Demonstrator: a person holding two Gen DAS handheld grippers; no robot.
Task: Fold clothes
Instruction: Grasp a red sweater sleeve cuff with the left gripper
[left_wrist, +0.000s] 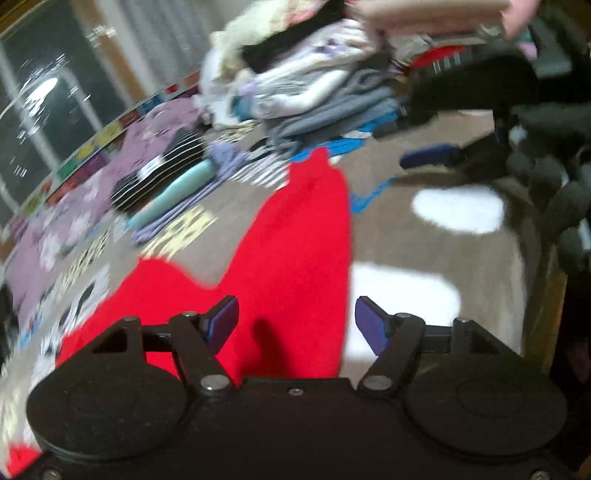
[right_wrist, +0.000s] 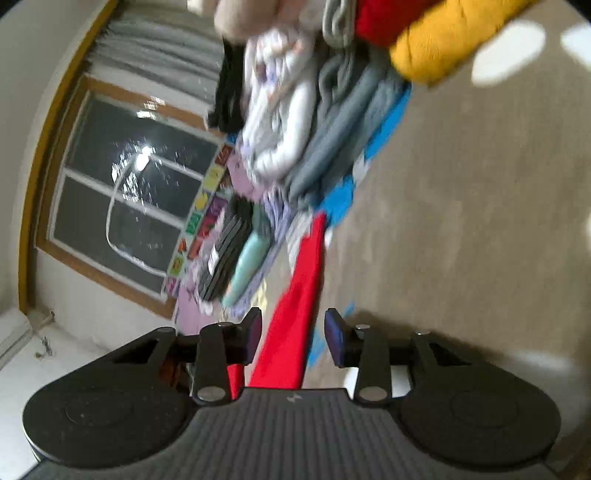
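Observation:
A red garment (left_wrist: 295, 251) lies spread flat on the beige bed cover (left_wrist: 424, 177). My left gripper (left_wrist: 297, 323) hovers just above its near part, open, with nothing between its blue pads. In the left wrist view the right gripper comes in from the upper right, one of its blue pads (left_wrist: 428, 157) showing over the bare cover. The right wrist view is rolled sideways. There the red garment (right_wrist: 299, 295) runs as a narrow strip behind my right gripper (right_wrist: 294, 336). Its jaws stand apart and do not press on the cloth.
A tall stack of folded grey, white and blue clothes (left_wrist: 325, 96) stands beyond the garment, with a yellow piece (right_wrist: 443, 48) nearby. A striped black fold (left_wrist: 162, 173) and a teal one (left_wrist: 177, 192) lie left on a purple floral sheet (left_wrist: 74, 206). A dark window (right_wrist: 129, 192) is behind.

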